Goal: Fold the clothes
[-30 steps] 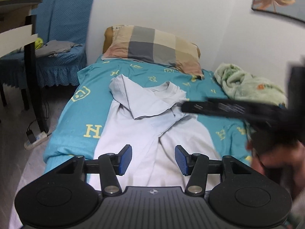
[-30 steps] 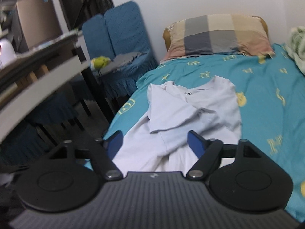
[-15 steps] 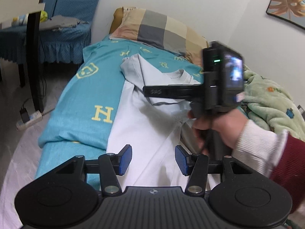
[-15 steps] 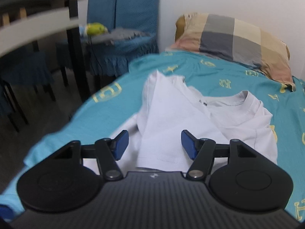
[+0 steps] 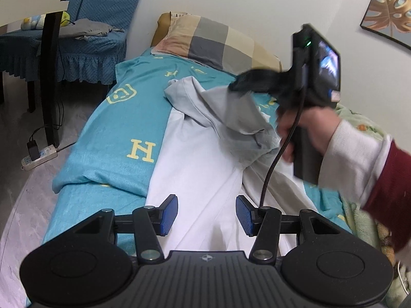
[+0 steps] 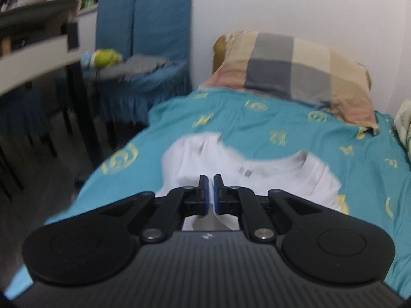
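Note:
A white T-shirt (image 5: 205,159) lies lengthwise on the teal bed sheet (image 5: 120,128), its collar toward the pillow. My left gripper (image 5: 206,214) is open and empty, hovering over the shirt's lower part. My right gripper (image 6: 211,192) is shut on a fold of the white T-shirt (image 6: 282,177) near the left sleeve. In the left wrist view the right gripper (image 5: 239,84) holds that fold lifted above the bed, and the cloth hangs grey in shadow below it.
A plaid pillow (image 5: 215,41) lies at the head of the bed. A green blanket (image 5: 364,131) is bunched on the right. Blue covered chairs (image 5: 77,33) and a dark table leg (image 5: 48,77) stand left, with a power strip (image 5: 38,154) on the floor.
My right gripper has closed on the shirt's folded sleeve area and lifted the cloth. The left gripper has stayed open over the shirt's lower part.

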A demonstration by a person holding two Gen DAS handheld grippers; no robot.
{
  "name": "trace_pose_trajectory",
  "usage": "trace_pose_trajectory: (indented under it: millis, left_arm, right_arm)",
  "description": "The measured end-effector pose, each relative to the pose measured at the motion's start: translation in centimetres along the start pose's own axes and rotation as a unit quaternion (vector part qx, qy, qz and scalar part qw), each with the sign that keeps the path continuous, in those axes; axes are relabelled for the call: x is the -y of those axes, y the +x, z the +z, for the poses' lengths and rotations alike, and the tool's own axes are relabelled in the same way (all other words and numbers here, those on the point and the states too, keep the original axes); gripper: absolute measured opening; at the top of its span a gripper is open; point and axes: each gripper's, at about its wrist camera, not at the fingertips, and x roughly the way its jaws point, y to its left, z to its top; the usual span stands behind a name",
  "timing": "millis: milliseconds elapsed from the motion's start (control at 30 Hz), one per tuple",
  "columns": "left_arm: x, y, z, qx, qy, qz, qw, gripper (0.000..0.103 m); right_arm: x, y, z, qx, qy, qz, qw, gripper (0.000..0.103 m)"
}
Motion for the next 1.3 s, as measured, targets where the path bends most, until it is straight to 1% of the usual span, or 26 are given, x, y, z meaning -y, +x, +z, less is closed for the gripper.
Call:
trace_pose_trajectory:
  millis: [100,233,333,400,533,667,733,833,900,967,1033,1167,1267,1300]
  left_arm:
    - [-0.2,0.0,-0.2,0.002,-0.004,0.001,1.0000,0.053]
    - [-0.4,0.1,-0.4,0.005,-0.010,0.002,0.9999,0.053]
    - [-0.7,0.3,-0.5,0.003,-0.016,0.007,0.9998,0.053]
    - [-0.9,0.8,-0.6,-0.002,-0.015,0.011,0.9998,0.053]
    - [-1.2,1.7,-0.9,-0.013,-0.015,0.019,0.9996,0.053]
    - [-1.5,2.6,-1.2,-0.023,-0.014,0.026,0.9993,0.053]
    - [-1.5,3.1,-1.3,-0.030,-0.013,0.027,0.9991,0.053]
    - [-1.4,3.3,-1.2,-0.031,-0.007,0.025,0.9992,0.053]
    - [-1.4,3.1,-1.2,-0.034,-0.017,0.006,0.9992,0.054]
    - [-1.1,2.8,-1.1,-0.034,-0.013,0.005,0.9993,0.054]
    - [-0.7,2.3,-1.1,-0.030,-0.002,0.011,0.9995,0.054]
    - [-0.1,1.0,-1.0,-0.017,-0.001,0.001,0.9999,0.055]
    - [0.1,-0.5,-1.5,-0.011,-0.005,0.009,0.9999,0.055]
    - [0.1,-1.0,-1.7,-0.009,-0.006,0.012,0.9999,0.055]
  right_arm:
    - [2.6,0.9,1.6,0.009,0.035,-0.008,0.999,0.005]
    - [6.4,4.1,1.9,-0.002,0.084,-0.045,0.995,0.004]
    - [9.3,6.6,1.4,-0.005,0.121,-0.069,0.990,0.004]
    - [10.8,8.2,0.8,-0.009,0.130,-0.086,0.988,0.004]
    - [13.2,10.8,-1.6,-0.028,0.147,-0.106,0.983,0.004]
    - [14.2,11.2,-3.7,-0.033,0.177,-0.083,0.980,0.005]
    - [14.5,10.3,-3.8,-0.026,0.195,-0.077,0.977,0.007]
    - [14.4,7.6,-3.0,-0.009,0.205,-0.081,0.975,0.008]
    - [13.7,5.0,-2.6,-0.006,0.201,-0.073,0.977,0.008]
    - [12.6,1.8,-2.4,-0.006,0.187,-0.064,0.980,0.008]
    - [11.3,-2.1,-2.6,-0.005,0.173,-0.049,0.984,0.008]
    - [8.3,-10.9,-4.4,-0.022,0.169,-0.009,0.985,0.008]
    - [6.1,-17.9,-6.7,-0.034,0.188,-0.004,0.982,0.008]
    - [5.4,-20.1,-7.4,-0.037,0.194,-0.003,0.980,0.011]
